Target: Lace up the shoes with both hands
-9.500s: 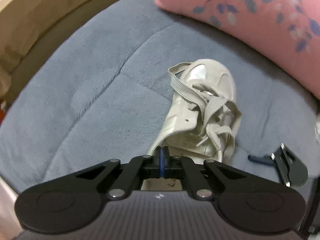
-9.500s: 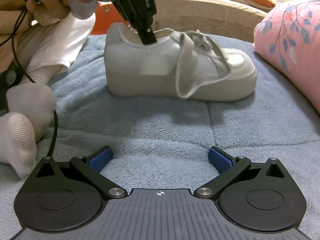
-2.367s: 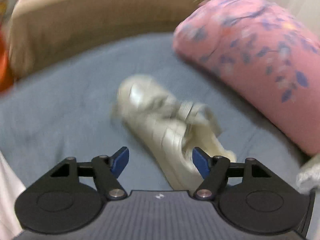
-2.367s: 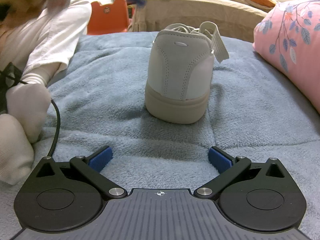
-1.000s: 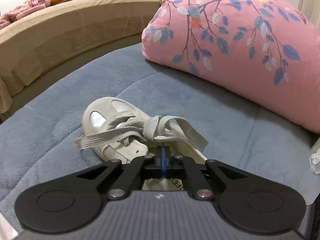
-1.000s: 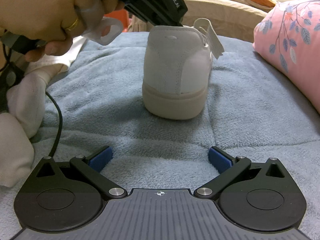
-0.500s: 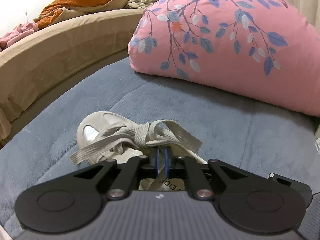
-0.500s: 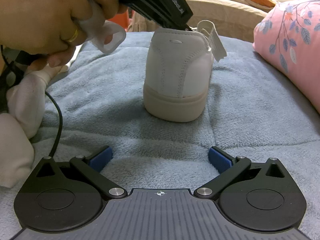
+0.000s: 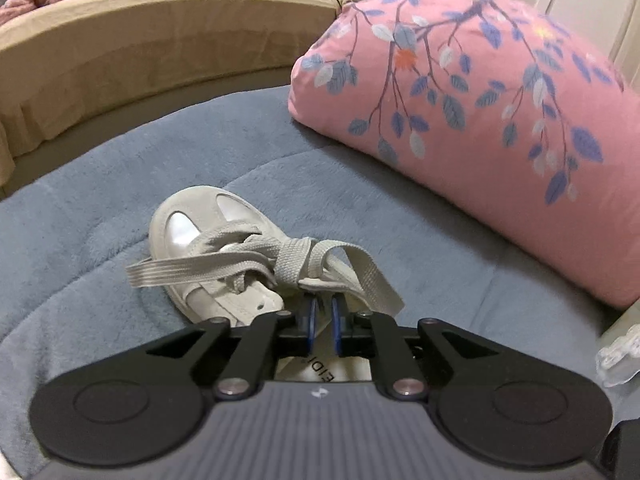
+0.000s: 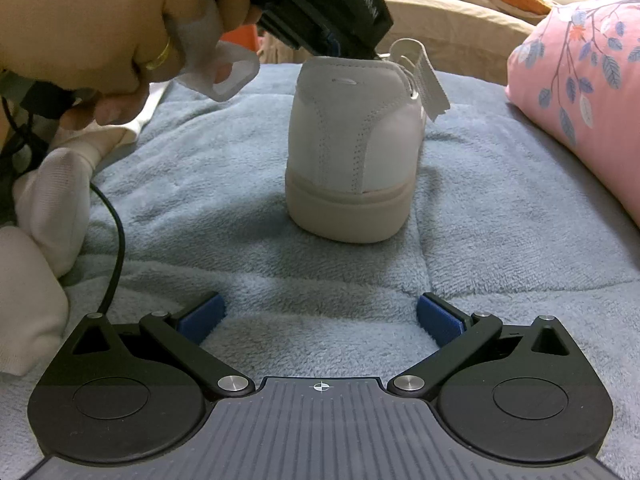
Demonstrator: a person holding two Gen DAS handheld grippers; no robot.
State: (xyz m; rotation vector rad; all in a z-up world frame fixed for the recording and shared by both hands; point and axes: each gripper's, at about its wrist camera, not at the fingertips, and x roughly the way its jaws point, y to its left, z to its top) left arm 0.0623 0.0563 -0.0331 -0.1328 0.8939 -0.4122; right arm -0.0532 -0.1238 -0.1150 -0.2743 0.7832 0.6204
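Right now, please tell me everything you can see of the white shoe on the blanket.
The white sneaker stands upright on the grey-blue fleece blanket, heel toward the right gripper, which waits open and apart from it. It looks like smooth leather with a stitched heel panel, a glossy toe cap and a thick cream sole. Its wide flat beige laces cross loosely, ends untied. The left gripper, slightly parted, reaches in over the heel opening, at the laces.

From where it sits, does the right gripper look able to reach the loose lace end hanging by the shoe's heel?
Probably yes: the right gripper is open, with bare blanket ahead, and the lace end hangs on the heel's right side, clear of the left gripper.
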